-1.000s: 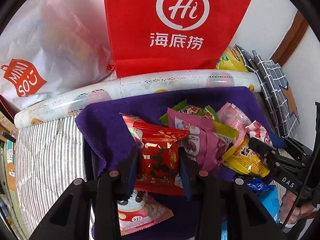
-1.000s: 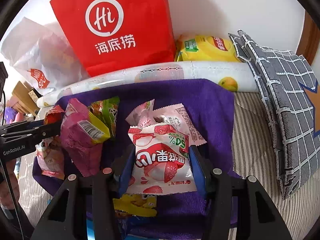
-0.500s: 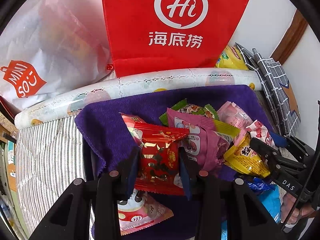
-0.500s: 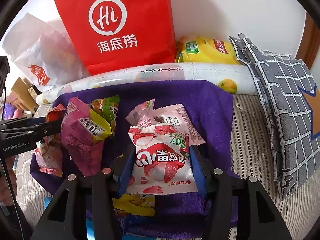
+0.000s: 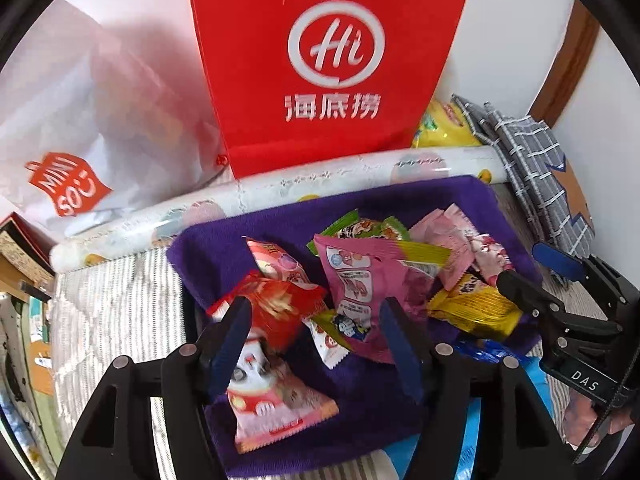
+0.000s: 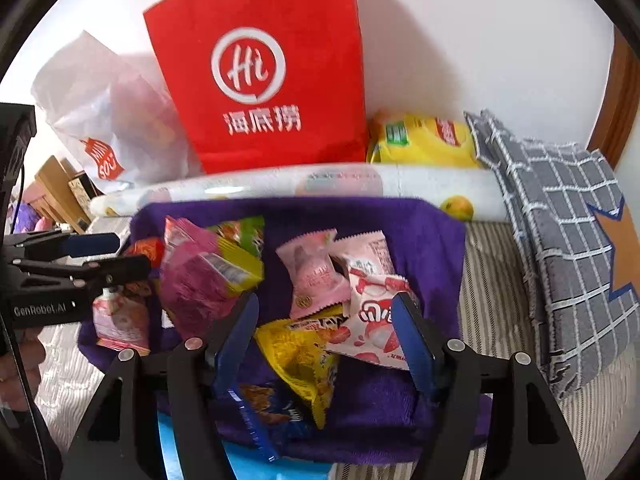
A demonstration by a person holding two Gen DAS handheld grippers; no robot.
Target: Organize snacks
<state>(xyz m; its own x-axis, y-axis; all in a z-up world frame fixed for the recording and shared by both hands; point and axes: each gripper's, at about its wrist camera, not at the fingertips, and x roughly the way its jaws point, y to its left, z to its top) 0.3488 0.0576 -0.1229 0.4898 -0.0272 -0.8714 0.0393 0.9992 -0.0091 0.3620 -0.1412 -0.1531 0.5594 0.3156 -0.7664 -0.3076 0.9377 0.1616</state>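
Several snack packets lie heaped on a purple towel (image 5: 224,248). My left gripper (image 5: 316,338) hangs above the pile with its jaws opening. A red packet (image 5: 276,308) lies loose by its left finger, not pinched, and a magenta packet (image 5: 360,280) lies behind the gap. My right gripper (image 6: 324,338) is also opening. A white and red strawberry packet (image 6: 372,328) leans by its right finger, free of the other pad. A yellow packet (image 6: 304,356) lies under the gap. Each gripper shows in the other's view: right gripper (image 5: 560,304), left gripper (image 6: 80,260).
A red paper bag (image 5: 320,64) and a white shopping bag (image 5: 92,120) stand against the wall behind a rolled patterned sheet (image 5: 280,192). A yellow bag (image 6: 420,140) and a grey checked cloth (image 6: 560,232) lie at the right. Striped bedding (image 5: 116,304) surrounds the towel.
Both pairs of jaws have spread. The red packet has slipped out of the left jaws and the strawberry packet out of the right ones onto the pile. Both grippers have risen a little.
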